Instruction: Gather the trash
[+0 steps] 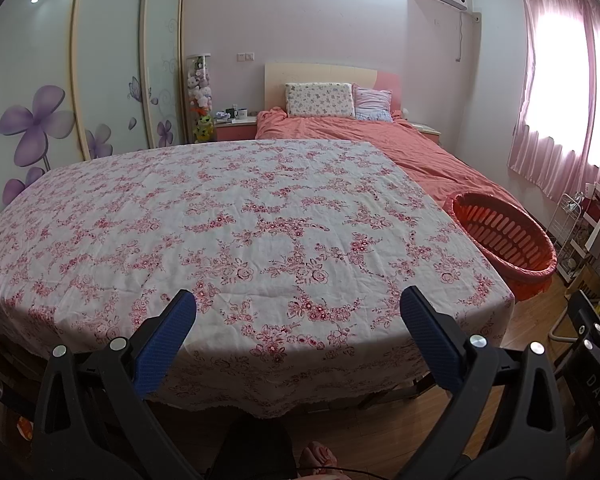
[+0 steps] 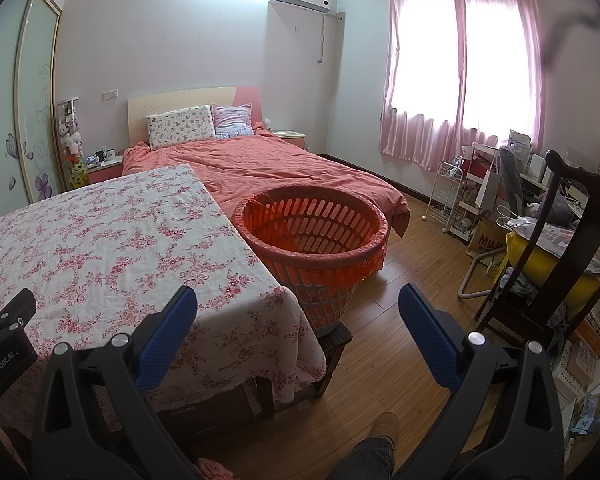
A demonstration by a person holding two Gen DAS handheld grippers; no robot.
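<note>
Blue-padded black fingers of the left gripper (image 1: 298, 308) fill the lower part of the left wrist view, spread wide with nothing between them. Beyond them, across the centre of the frame, lies a table draped in a white cloth printed with red flowers (image 1: 228, 224). At the right edge of that view, just beside the table's corner, stands a round orange slatted plastic basket lined with an orange bag (image 1: 504, 236); its interior is not fully visible.

Right wrist view: the right gripper (image 2: 298, 308) occupies the bottom of the frame, likewise fully parted and holding nothing. The basket (image 2: 316, 236) sits at frame centre, resting on a dark wooden stool (image 2: 336, 340) beside the floral cloth (image 2: 112, 248). Behind it, in the upper middle, a bed with a coral-pink cover (image 2: 260, 168) reaches to the far wall. At lower left, the black body of the other gripper shows at the frame edge. A dark wooden chair (image 2: 572, 216) stands at right, on the wooden plank floor (image 2: 412, 248).
</note>
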